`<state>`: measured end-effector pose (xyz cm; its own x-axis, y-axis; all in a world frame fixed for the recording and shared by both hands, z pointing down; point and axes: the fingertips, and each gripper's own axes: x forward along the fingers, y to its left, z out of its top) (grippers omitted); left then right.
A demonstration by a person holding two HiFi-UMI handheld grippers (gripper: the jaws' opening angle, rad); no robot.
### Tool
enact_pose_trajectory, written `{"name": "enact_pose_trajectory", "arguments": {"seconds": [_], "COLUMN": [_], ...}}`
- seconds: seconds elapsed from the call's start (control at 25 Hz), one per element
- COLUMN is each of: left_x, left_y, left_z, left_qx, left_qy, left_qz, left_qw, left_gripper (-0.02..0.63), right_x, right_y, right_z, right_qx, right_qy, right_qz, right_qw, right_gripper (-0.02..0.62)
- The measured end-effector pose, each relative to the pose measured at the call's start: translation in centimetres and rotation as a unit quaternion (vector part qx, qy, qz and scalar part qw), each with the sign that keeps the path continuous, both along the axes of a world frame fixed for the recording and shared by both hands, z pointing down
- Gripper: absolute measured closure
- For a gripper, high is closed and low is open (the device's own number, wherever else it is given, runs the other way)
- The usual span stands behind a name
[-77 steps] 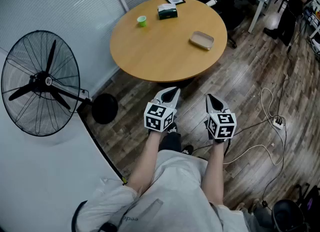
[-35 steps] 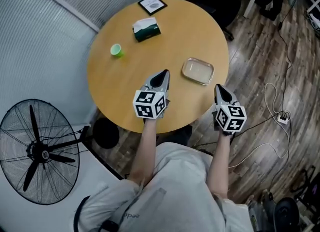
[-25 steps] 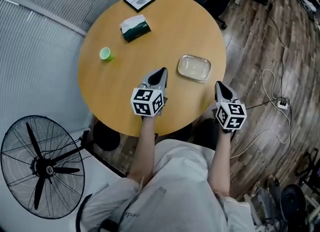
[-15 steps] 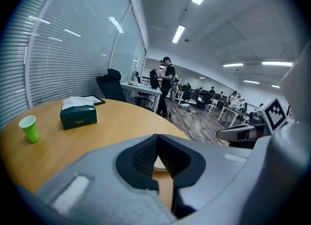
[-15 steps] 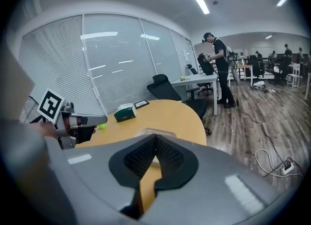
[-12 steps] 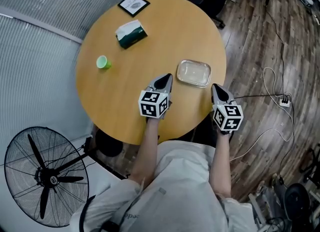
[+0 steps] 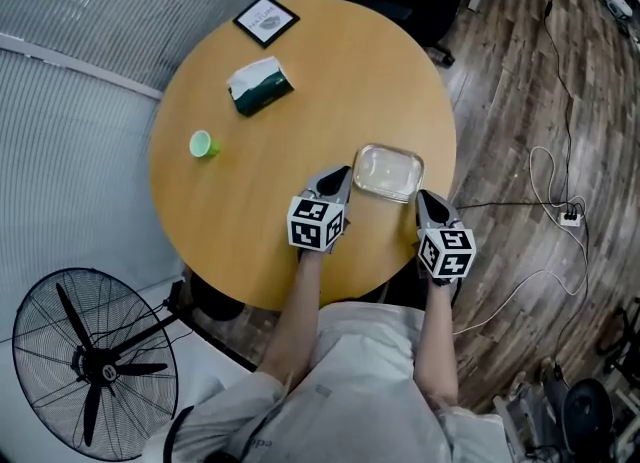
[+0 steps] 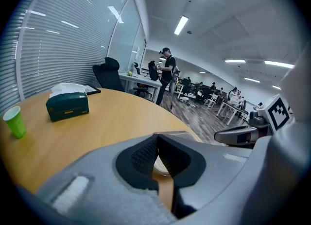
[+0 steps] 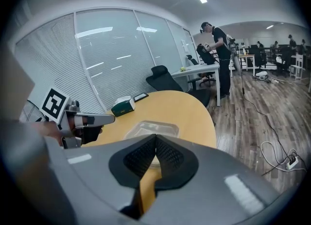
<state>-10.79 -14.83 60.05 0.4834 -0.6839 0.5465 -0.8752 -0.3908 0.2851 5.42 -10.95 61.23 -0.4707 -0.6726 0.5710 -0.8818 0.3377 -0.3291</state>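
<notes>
Between left gripper (image 7: 342, 175), right gripper (image 7: 423, 197) fingers, both closed: clear tray (image 7: 388, 173).

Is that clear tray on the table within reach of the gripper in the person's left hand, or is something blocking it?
Probably yes. The left gripper points at the clear tray from close beside it, with only bare table between them. Its jaws are shut, so they would likely need to open first.
</notes>
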Motion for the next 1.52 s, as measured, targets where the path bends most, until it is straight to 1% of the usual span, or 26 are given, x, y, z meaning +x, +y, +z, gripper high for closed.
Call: {"name": "enact_pose_trajectory", "arguments": {"seconds": [0.04,0.12,0.24,0.32,0.44,0.6,0.72,0.84,1.04,1.28,1.52], "left_x": [0.1,0.3,0.8,1.2,1.7,2.3,3.0,3.2,3.4,3.3,3.4], "left_y": [-0.1,-0.4,-1.1,-1.3,-1.5,-1.8,-1.9,-2.2,-2.3,-2.1,-1.9], "left_z": [0.4,1.1,1.9,2.5,3.4,4.4,4.9,5.3,5.8,6.4,6.5], "left_qx": [-0.005,-0.014,-0.022,-0.032,-0.046,-0.057,-0.067,-0.070,-0.076,-0.085,-0.088], "left_qy": [-0.003,-0.012,-0.021,-0.024,-0.034,-0.046,-0.041,-0.039,-0.035,-0.030,-0.023], "left_qz": [0.003,0.010,0.018,0.022,0.028,0.035,0.044,0.041,0.040,0.038,0.035], "left_qw": [1.0000,0.9998,0.9994,0.9989,0.9979,0.9967,0.9960,0.9959,0.9957,0.9952,0.9953], "left_gripper": [0.593,0.580,0.551,0.528,0.481,0.397,0.378,0.374,0.368,0.368,0.370], "right_x": [-0.1,-0.3,-0.4,-0.5,-1.0,-1.0,-0.9,-0.9,-0.9,-0.8,-0.7], "right_y": [-0.2,-0.6,-1.3,-1.4,-1.5,-2.0,-2.3,-2.6,-2.7,-2.2,-2.2], "right_z": [0.3,0.9,1.6,2.2,2.8,3.2,3.4,3.5,3.6,4.5,5.1], "right_qx": [-0.004,-0.010,-0.015,-0.024,-0.034,-0.037,-0.040,-0.037,-0.034,-0.048,-0.057], "right_qy": [0.001,0.001,0.008,0.010,0.006,0.011,0.012,0.012,0.022,0.024,0.043], "right_qz": [-0.002,-0.002,0.003,0.004,0.000,0.004,0.011,0.018,0.025,0.030,0.036], "right_qw": [1.000,1.000,1.000,1.000,0.999,0.999,0.999,0.999,0.999,0.998,0.997], "right_gripper": [0.592,0.561,0.547,0.520,0.495,0.459,0.443,0.443,0.419,0.416,0.416]}}
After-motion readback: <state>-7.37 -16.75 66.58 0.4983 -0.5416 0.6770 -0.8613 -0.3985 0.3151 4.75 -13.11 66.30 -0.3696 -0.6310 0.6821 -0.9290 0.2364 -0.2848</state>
